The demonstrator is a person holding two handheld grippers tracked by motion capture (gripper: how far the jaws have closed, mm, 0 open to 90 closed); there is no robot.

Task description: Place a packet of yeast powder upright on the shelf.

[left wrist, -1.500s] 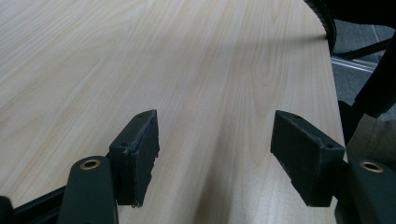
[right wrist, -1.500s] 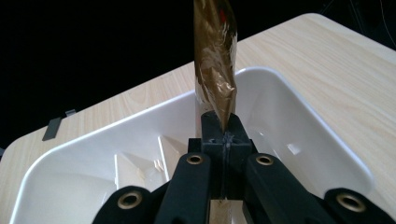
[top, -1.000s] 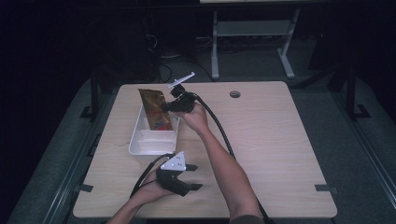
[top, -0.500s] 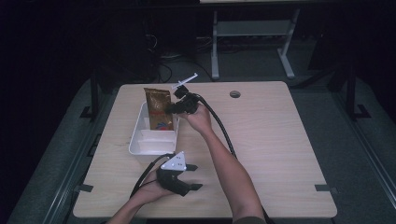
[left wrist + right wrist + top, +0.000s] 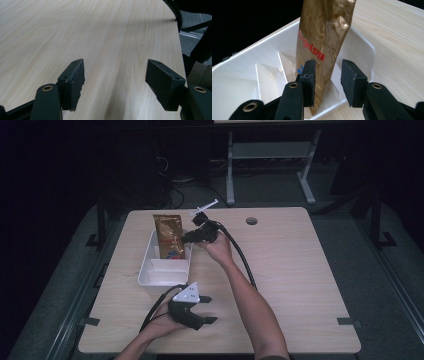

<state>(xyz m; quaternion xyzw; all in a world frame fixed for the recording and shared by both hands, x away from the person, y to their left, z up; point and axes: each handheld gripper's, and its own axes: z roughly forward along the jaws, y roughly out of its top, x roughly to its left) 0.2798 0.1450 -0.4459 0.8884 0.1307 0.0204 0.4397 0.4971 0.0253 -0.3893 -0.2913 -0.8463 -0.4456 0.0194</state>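
A gold foil pouch (image 5: 169, 235) with red lettering stands upright in the far end of a white divided bin (image 5: 148, 276). My right gripper (image 5: 189, 239) is at the pouch's right side, its jaws parted. In the right gripper view the pouch (image 5: 322, 37) rises just beyond the open jaws, with its lower edge reaching into the gap at my right gripper (image 5: 328, 62), and nothing is clamped. Near the table's front edge my left gripper (image 5: 209, 309) rests in the person's hand. My left gripper (image 5: 115, 67) is wide open over bare wood.
The bin (image 5: 242, 62) has thin white dividers (image 5: 263, 77) and sits left of centre on the wooden table (image 5: 300, 280). A round cable hole (image 5: 251, 221) lies at the back. The right gripper's black cable (image 5: 240, 255) trails along the forearm. Dark floor surrounds the table.
The pouch has gone from leaning to standing upright in the bin's far end, and the right gripper has shifted slightly with it. The left gripper has stayed put.
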